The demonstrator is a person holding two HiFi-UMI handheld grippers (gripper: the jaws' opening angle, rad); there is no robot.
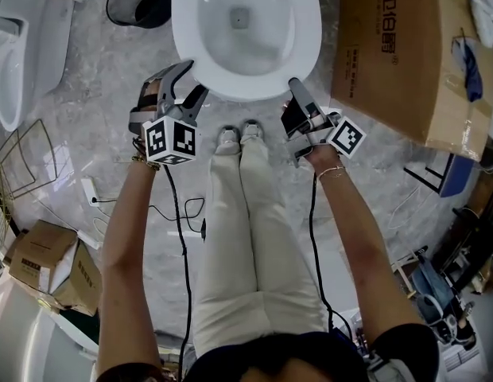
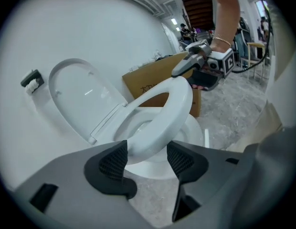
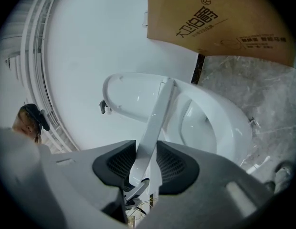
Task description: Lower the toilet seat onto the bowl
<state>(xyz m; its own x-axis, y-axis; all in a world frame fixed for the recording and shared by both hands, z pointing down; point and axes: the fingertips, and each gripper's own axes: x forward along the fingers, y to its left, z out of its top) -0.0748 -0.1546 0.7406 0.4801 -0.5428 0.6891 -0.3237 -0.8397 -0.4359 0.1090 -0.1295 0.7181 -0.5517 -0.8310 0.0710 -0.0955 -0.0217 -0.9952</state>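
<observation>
Left gripper holds the front-left rim of the toilet seat, its pads closed on the white edge. The seat hangs partway down, tilted above the bowl, and the lid stands raised behind it. The right gripper pinches the seat's front-right edge between its pads. A cardboard box stands just right of the toilet.

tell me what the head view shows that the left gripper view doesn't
Only the head view: the person's legs, a black bin and a small box on the floor. Only the left gripper view: the raised lid and a wall holder. Both: the toilet seat, half lowered, the large cardboard box and the right gripper on the seat's rim.
</observation>
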